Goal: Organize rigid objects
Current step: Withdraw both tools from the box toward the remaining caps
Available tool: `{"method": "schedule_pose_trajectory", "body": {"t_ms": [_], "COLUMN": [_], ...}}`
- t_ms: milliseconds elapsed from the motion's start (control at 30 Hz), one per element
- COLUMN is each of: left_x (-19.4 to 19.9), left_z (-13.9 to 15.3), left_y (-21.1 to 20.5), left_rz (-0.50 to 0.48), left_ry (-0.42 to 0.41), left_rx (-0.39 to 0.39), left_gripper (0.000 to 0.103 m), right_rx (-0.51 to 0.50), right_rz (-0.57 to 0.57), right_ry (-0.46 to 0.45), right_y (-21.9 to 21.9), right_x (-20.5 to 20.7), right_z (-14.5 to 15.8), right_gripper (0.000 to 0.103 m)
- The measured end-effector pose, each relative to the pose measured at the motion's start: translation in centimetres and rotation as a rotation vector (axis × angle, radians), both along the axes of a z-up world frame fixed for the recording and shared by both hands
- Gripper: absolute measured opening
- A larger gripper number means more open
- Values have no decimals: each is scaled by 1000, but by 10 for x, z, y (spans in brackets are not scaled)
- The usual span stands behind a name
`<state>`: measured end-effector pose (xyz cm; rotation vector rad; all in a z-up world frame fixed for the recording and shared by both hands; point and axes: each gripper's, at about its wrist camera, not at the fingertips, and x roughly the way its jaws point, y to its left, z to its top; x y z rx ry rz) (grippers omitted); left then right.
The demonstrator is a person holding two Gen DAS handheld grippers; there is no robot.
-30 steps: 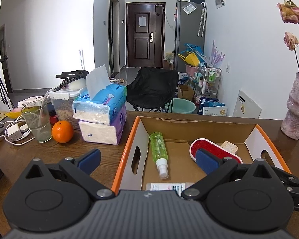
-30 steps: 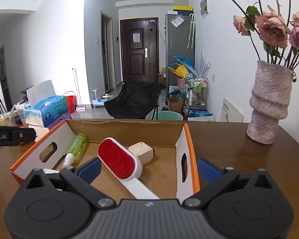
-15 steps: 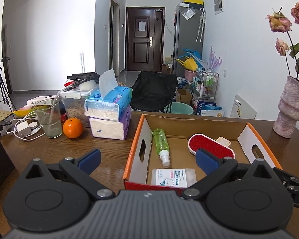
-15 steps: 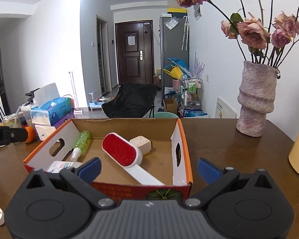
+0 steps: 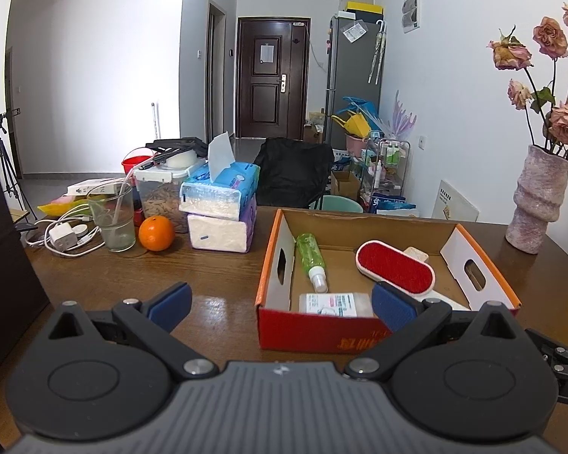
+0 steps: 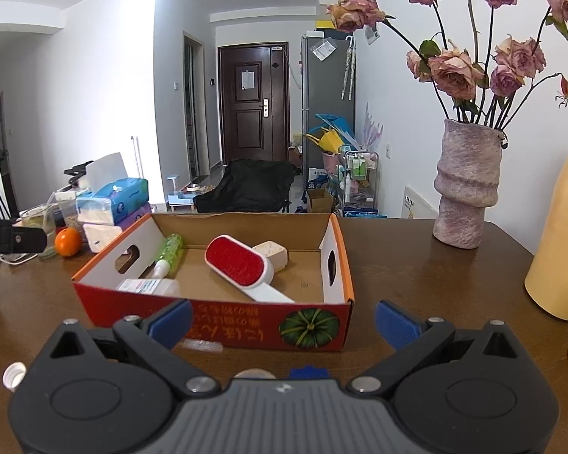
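An orange-rimmed cardboard box (image 5: pixel 488 287) (image 6: pixel 216 325) sits on the brown table. Inside lie a green spray bottle (image 5: pixel 311 257) (image 6: pixel 168 251), a red lint brush with a white handle (image 5: pixel 395 268) (image 6: pixel 238 261), a small cream block (image 5: pixel 416 254) (image 6: pixel 272 252) and a flat white packet (image 5: pixel 335 304) (image 6: pixel 147 286). My left gripper (image 5: pixel 280 302) is open and empty, just before the box's near wall. My right gripper (image 6: pixel 282 319) is open too, empty, in front of the box's red front wall.
Left of the box stand stacked tissue packs (image 5: pixel 221 208), an orange (image 5: pixel 156 233), a glass with a straw (image 5: pixel 113 219) and a charger with cables (image 5: pixel 62 236). A vase of dried roses (image 6: pixel 465 185) and a yellow flask (image 6: pixel 562 227) stand at the right. Small caps (image 6: pixel 13 374) lie near the right gripper.
Both grippers have drawn back and risen from over the box. The box's near wall and red front now show in full. Nothing in the box moved.
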<state>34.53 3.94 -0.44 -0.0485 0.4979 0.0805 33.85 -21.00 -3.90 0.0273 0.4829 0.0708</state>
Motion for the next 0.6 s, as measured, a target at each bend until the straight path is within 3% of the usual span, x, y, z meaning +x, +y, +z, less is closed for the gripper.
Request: {"method": "schedule_pose_trajectory", "body": {"t_ms": [600], "left_x": [-51], "left_z": [-21], "left_y": [41], "left_rz": [24], "left_ry": [43], "left_rx": [16], "left_gripper": [103], "right_rx": [-39], "right_rz": [9], "right_ry": [65], "right_y": [16], "right_x": [-47], "right_z": [-25], "right_gripper": [103]}}
